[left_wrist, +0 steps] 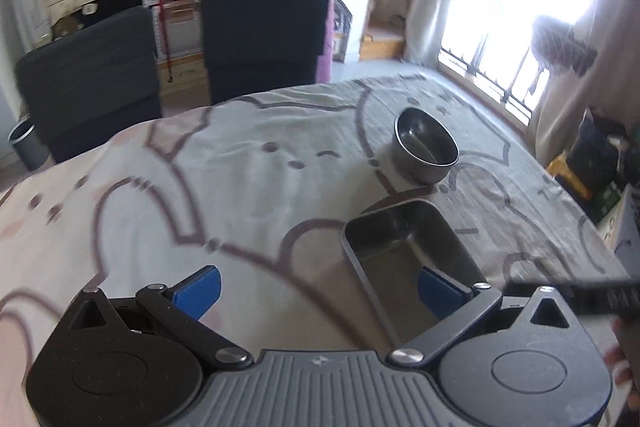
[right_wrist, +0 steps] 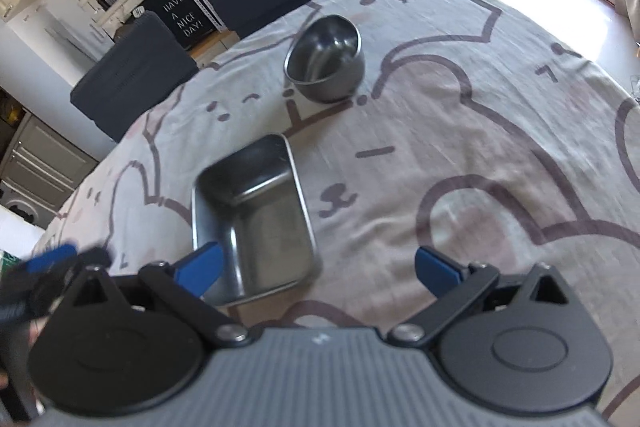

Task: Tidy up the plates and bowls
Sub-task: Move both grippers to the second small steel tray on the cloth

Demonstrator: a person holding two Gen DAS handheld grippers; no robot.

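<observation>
Cat-print tablecloth [left_wrist: 240, 163] over table, dark chairs [left_wrist: 264, 39] behind. Left gripper [left_wrist: 318, 291] spread wide, empty; rectangular steel tray [left_wrist: 404, 251] at 1 o'clock, under right finger. Round steel bowl [left_wrist: 426, 151] beyond tray, apart. Right gripper [right_wrist: 318, 267] spread wide, empty; tray [right_wrist: 256, 211] at 11 o'clock, bowl [right_wrist: 326, 63] at 12.

Round bowl [left_wrist: 426, 151]: brushed metal, dull sheen. Rectangular tray [right_wrist: 256, 223]: same metal, satin finish. Tablecloth [left_wrist: 240, 163]: matt printed cloth, creased. Gripper pads [left_wrist: 200, 293]: ribbed blue plastic. Chairs [left_wrist: 262, 39], 12 o'clock: dark matt fabric.
</observation>
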